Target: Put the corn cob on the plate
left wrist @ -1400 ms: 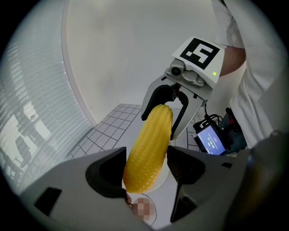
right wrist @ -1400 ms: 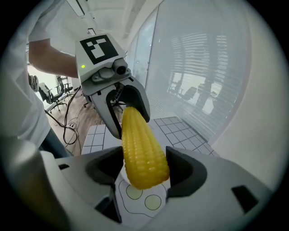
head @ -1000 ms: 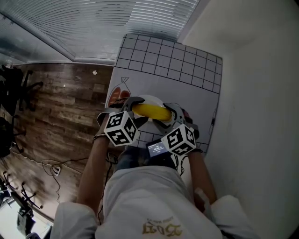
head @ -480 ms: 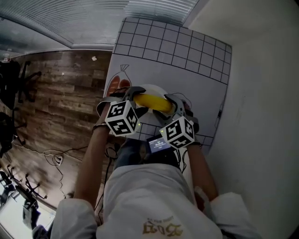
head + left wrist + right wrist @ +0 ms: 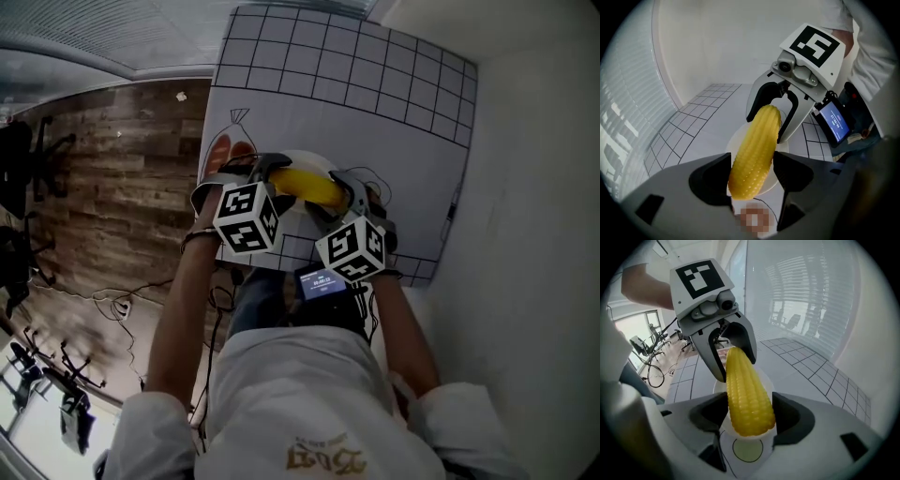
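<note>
- The left gripper (image 5: 752, 174) has its jaws closed on one end of the corn cob (image 5: 755, 140), pinching it from both sides.
- The cob's long axis runs straight from one gripper to the other, over the white plate (image 5: 298, 221). I cannot tell whether it touches the plate. Lowering it level looks right.
- The right gripper (image 5: 750, 416) clamps the opposite end, equally near.

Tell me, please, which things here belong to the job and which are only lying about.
Job: corn cob, plate, left gripper, right gripper, both shut on the cob.
Lying about: grid mat, small screen, floor cables, office chair.
</note>
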Action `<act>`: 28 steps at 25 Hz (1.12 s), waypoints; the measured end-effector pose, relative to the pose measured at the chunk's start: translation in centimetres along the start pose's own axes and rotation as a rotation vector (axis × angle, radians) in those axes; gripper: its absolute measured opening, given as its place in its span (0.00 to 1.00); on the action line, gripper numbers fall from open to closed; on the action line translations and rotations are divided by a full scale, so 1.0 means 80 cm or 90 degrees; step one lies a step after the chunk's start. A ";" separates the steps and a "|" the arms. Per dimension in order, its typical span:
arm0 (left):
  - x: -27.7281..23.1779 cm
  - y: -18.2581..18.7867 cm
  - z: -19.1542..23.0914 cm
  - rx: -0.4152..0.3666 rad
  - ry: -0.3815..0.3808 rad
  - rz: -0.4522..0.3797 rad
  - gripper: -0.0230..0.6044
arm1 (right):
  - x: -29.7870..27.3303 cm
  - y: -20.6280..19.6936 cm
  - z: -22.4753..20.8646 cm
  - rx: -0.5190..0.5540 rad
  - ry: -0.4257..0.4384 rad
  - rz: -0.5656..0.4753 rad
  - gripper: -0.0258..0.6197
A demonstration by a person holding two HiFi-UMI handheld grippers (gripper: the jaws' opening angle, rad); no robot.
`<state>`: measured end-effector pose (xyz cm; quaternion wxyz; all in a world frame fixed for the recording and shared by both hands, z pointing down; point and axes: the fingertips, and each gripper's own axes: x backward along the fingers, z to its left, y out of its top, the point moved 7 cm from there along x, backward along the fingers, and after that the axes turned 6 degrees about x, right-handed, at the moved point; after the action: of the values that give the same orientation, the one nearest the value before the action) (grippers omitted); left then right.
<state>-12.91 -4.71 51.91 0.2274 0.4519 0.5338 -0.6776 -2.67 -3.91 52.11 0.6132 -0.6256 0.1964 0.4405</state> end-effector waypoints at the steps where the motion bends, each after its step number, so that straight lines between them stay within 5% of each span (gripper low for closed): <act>1: -0.003 -0.001 0.000 -0.002 -0.002 0.004 0.50 | -0.003 -0.002 0.001 -0.004 0.000 0.001 0.51; 14: -0.018 -0.016 0.003 -0.026 0.007 0.036 0.49 | -0.026 -0.009 0.008 -0.010 -0.012 0.011 0.51; 28: -0.026 -0.023 0.004 -0.009 0.003 -0.007 0.50 | -0.030 -0.009 0.006 -0.024 -0.009 0.031 0.52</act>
<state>-13.44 -4.81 54.63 0.2258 0.4487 0.5417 -0.6740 -3.53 -4.04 54.51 0.5919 -0.6291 0.1990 0.4629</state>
